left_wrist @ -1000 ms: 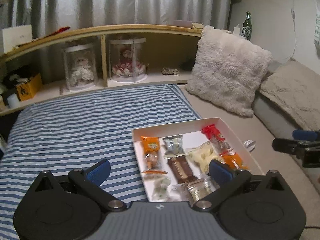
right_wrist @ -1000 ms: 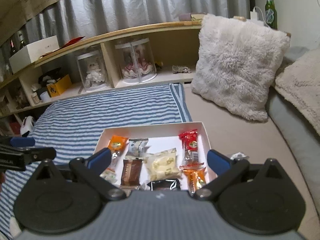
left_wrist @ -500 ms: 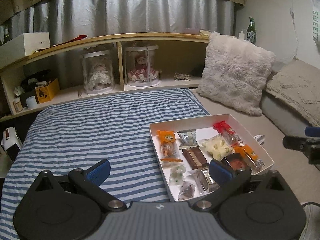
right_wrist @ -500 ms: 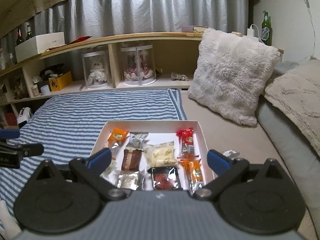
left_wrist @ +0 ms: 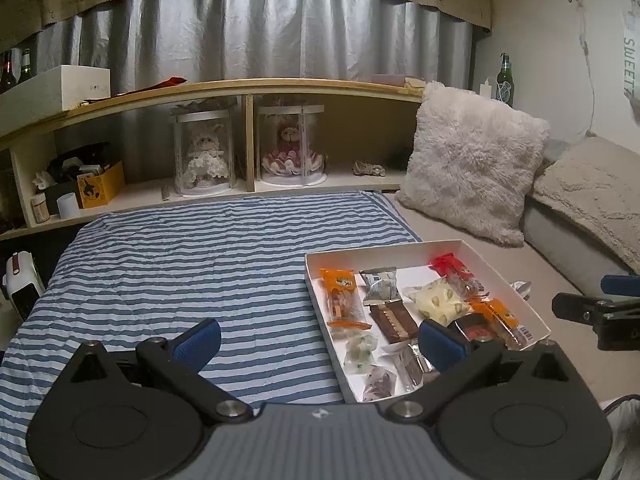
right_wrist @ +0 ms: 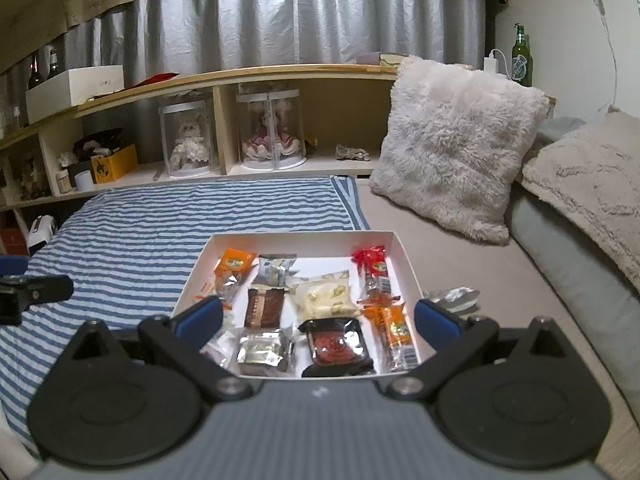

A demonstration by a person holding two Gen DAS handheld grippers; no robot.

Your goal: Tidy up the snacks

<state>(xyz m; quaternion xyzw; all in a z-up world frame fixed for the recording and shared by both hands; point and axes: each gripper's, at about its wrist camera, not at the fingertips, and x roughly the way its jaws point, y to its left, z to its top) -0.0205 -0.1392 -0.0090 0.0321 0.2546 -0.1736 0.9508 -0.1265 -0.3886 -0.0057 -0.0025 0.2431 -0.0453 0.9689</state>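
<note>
A white shallow box (right_wrist: pixel 405 256) lies on the bed and holds several wrapped snacks: orange packs, a red pack (right_wrist: pixel 373 266), a brown bar (right_wrist: pixel 263 307), a pale yellow pack (right_wrist: pixel 324 295), a silver pack and a dark red-and-black pack (right_wrist: pixel 338 346). The box also shows in the left wrist view (left_wrist: pixel 496 270). One silver wrapper (right_wrist: pixel 452 297) lies on the bed outside the box, to its right. My left gripper (left_wrist: pixel 320 342) is open and empty, above the striped blanket at the box's left edge. My right gripper (right_wrist: pixel 318 320) is open and empty, above the box's near end.
A blue-and-white striped blanket (left_wrist: pixel 192 264) covers the bed's left part. A fluffy white pillow (right_wrist: pixel 456 152) and a beige cushion (right_wrist: pixel 588 184) lie at the right. A wooden shelf (left_wrist: pixel 248 92) with two doll cases stands behind the bed.
Both grippers have pulled back and risen, so the box sits farther away and more of the room shows. Both stay open and empty.
</note>
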